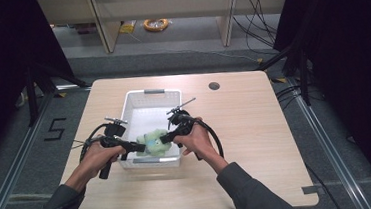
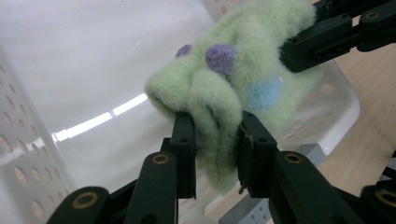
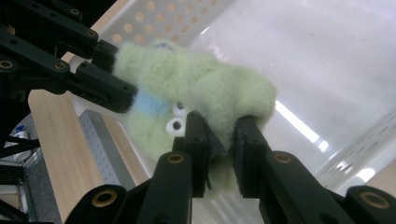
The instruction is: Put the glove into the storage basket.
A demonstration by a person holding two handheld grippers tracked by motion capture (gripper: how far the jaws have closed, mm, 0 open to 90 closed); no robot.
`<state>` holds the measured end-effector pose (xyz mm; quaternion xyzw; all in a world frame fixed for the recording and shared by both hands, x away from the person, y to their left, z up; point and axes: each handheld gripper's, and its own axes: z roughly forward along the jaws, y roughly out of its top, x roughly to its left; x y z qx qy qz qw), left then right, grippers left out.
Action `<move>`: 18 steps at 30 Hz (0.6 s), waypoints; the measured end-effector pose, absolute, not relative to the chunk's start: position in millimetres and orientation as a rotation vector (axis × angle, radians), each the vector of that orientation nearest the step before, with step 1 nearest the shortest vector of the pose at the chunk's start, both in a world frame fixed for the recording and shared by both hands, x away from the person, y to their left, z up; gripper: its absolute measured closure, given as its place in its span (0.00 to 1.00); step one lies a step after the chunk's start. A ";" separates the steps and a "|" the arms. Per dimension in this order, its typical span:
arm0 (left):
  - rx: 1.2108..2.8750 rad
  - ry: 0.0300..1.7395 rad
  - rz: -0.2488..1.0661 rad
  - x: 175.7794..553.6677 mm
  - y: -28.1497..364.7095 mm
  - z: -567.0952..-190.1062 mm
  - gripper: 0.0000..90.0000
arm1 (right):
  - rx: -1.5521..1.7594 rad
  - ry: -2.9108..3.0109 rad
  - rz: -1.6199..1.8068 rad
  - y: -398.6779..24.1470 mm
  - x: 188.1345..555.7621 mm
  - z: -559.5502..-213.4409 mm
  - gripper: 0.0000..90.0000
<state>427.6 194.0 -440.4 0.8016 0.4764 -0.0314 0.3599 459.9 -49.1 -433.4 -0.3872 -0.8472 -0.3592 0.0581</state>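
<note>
Claws [image 1: 132,147] [image 1: 172,135] pinching toy [image 1: 152,141] from 9 and 3; lower level into basket [image 1: 147,94], release together.

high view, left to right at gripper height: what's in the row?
left gripper → green plush toy → right gripper, all over the near end of the white basket.

Your left gripper [image 2: 215,140] has its two black jaws pinched on a fold of the green plush toy [image 2: 233,88], which hangs over the white basket [image 2: 28,135]. The toy shows purple bumps and a blue patch. Your right gripper [image 2: 299,53] clamps the toy's far side at upper right.
</note>
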 end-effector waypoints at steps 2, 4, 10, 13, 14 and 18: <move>2.067 1.238 -0.073 427.4 193.3 -441.5 0.78 | -1.200 -2.569 -1.058 -48.0 458.9 -434.6 0.87; 2.093 1.229 -0.074 427.7 193.9 -442.2 0.77 | -1.191 -2.578 -1.051 -46.5 458.9 -436.4 0.87; 2.093 1.252 -0.084 428.5 195.3 -446.3 0.76 | -1.188 -2.592 -1.038 -44.0 458.4 -440.9 0.85; 2.099 1.261 -0.062 428.4 193.4 -447.4 0.75 | -1.184 -2.599 -1.019 -42.1 458.3 -442.5 0.85; 2.099 1.261 -0.062 428.4 193.4 -447.4 0.74 | -1.184 -2.599 -1.019 -42.1 458.3 -442.5 0.85; 2.123 1.263 -0.054 430.0 195.3 -448.3 0.72 | -1.182 -2.615 -0.997 -40.0 458.5 -445.9 0.85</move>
